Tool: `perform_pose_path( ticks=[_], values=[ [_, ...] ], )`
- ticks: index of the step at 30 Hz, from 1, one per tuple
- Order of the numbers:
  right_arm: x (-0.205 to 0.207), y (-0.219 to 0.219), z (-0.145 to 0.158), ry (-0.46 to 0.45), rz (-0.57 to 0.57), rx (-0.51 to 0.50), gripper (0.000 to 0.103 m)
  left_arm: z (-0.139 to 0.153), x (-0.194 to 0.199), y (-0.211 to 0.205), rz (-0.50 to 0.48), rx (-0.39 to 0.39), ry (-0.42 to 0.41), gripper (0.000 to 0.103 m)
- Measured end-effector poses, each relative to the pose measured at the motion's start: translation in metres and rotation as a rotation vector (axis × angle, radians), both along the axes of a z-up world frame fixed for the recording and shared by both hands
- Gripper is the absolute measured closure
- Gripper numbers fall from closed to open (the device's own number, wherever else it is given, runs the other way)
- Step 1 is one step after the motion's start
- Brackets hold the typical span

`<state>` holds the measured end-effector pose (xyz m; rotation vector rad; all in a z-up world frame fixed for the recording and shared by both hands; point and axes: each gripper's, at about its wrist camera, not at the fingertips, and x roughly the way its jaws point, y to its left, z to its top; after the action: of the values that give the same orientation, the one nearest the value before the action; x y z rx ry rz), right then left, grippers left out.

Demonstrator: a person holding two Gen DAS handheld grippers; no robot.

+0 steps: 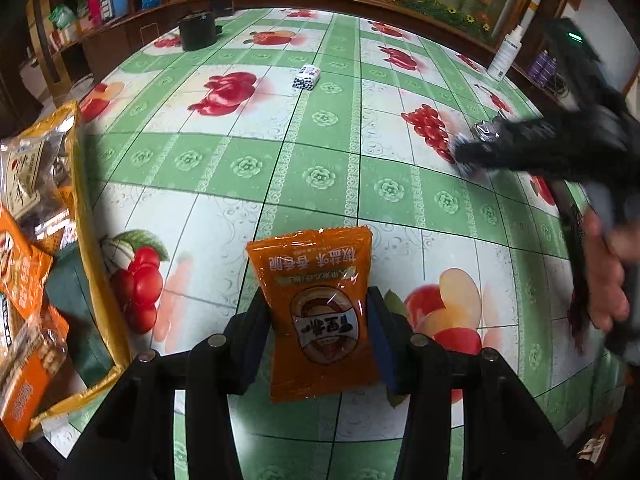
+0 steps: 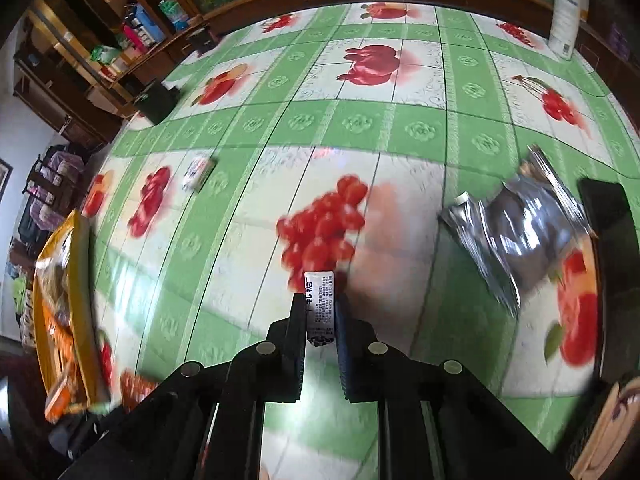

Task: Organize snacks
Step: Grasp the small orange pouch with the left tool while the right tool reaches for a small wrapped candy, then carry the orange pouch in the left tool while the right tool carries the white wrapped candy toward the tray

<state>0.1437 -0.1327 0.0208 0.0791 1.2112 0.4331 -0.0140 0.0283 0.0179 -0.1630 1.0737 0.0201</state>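
Two grippers each hold a snack. The left gripper (image 1: 318,332) pinches an orange snack packet (image 1: 318,312) between its pads, printed face up, above the fruit-patterned tablecloth (image 1: 320,168). The right gripper (image 2: 320,320) is closed narrow on a small white candy stick (image 2: 320,308) with black print, its top end poking out past the fingertips.

Only the left wrist view shows the right gripper from outside (image 1: 520,152), blurred, with a hand (image 1: 604,276) on its handle; something silver sits at its tip, though the blur leaves it unclear what. That view also shows a small white-and-black packet (image 1: 306,77) far out on the cloth, a dark round pot (image 1: 198,31) beyond, and a white bottle (image 1: 505,54) at the far right edge.

Only the right wrist view shows the silver foil bags (image 2: 516,224) lying crumpled on the cloth to the right. Both views catch the yellow tray (image 1: 90,216) at the left, filled with orange packets.
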Motion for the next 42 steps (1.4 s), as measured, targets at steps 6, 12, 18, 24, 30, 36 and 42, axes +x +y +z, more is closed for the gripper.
perform_pose_path(
  ticks=[6, 12, 18, 24, 30, 36, 42],
  values=[
    [-0.067, -0.024, 0.003, 0.002, 0.006, 0.023, 0.089, 0.001, 0.0, -0.005, -0.026, 0.037, -0.019, 0.059],
    [-0.123, -0.044, -0.004, 0.029, -0.011, 0.073, 0.089, 0.003, -0.011, -0.014, -0.057, 0.084, -0.044, 0.059],
    [-0.146, -0.043, -0.01, 0.054, -0.005, 0.081, 0.089, 0.008, -0.021, -0.018, -0.074, 0.107, -0.066, 0.059],
    [-0.158, -0.027, -0.005, 0.036, 0.032, 0.082, 0.089, 0.018, -0.031, -0.016, -0.07, 0.127, -0.096, 0.059],
    [-0.164, -0.016, 0.002, 0.018, 0.055, 0.087, 0.089, 0.03, -0.038, -0.008, -0.049, 0.139, -0.122, 0.059],
    [-0.166, -0.001, 0.009, 0.004, 0.087, 0.096, 0.088, 0.041, -0.046, 0.001, -0.025, 0.147, -0.145, 0.059],
    [-0.168, 0.015, 0.017, -0.014, 0.129, 0.109, 0.088, 0.054, -0.055, 0.015, 0.014, 0.165, -0.169, 0.059]
  ],
)
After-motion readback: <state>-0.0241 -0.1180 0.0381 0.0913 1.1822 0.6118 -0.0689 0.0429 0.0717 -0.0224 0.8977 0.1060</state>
